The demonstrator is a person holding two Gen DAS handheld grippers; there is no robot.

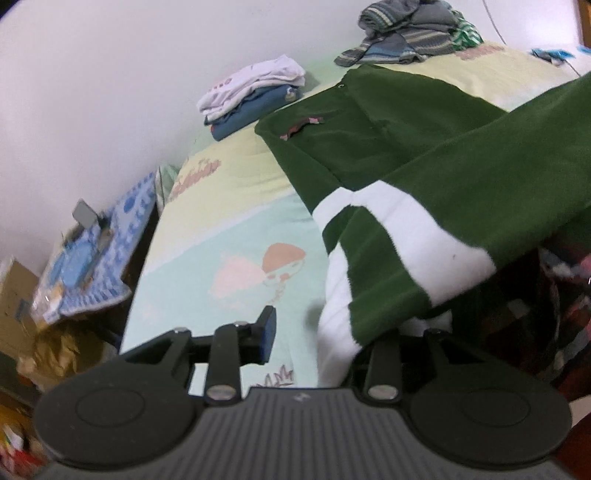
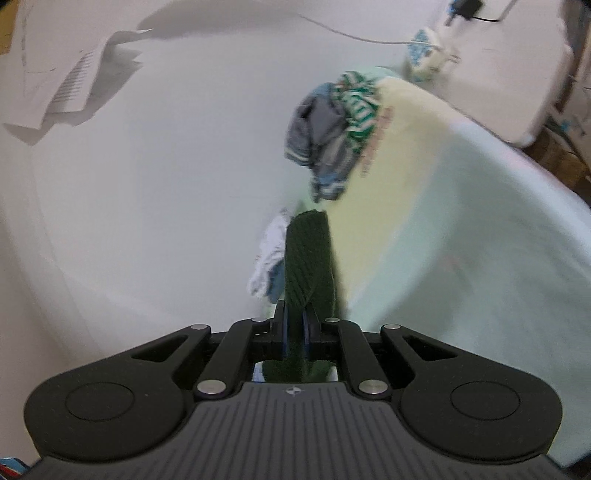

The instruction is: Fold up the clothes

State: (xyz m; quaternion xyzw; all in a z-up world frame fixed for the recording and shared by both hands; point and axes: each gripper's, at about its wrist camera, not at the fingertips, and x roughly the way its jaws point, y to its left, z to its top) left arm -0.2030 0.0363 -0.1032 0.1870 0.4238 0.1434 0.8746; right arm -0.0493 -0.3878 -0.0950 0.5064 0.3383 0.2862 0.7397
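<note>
Mid-fold on a green sweater with white stripes [image 1: 388, 155], spread over the bed's pastel cartoon-print cover [image 1: 229, 229] and filling the centre and right of the left wrist view. One sleeve [image 1: 480, 192] lifted and swung across the frame from upper right to lower centre, its white band hanging over the right finger of the left gripper [image 1: 325, 325]. Left gripper spread wide, holding nothing as far as can be seen; only the left finger's blue pad [image 1: 269, 332] visible, low over the cover at bottom centre. Right gripper [image 2: 295, 325] clenched on a ribbed green cuff or hem [image 2: 308, 258], rising from the pinched pads at centre frame; tilted hard, bed slanting up the right side, wall filling the left.

Probably next: carry the pinched cloth over the sweater's body, lay it flat, then release. Calls for steady tension so the sleeve does not bunch.

Folded white and blue stack [image 1: 255, 96] at upper centre; unfolded striped heap [image 1: 406, 29] at top right.
</note>
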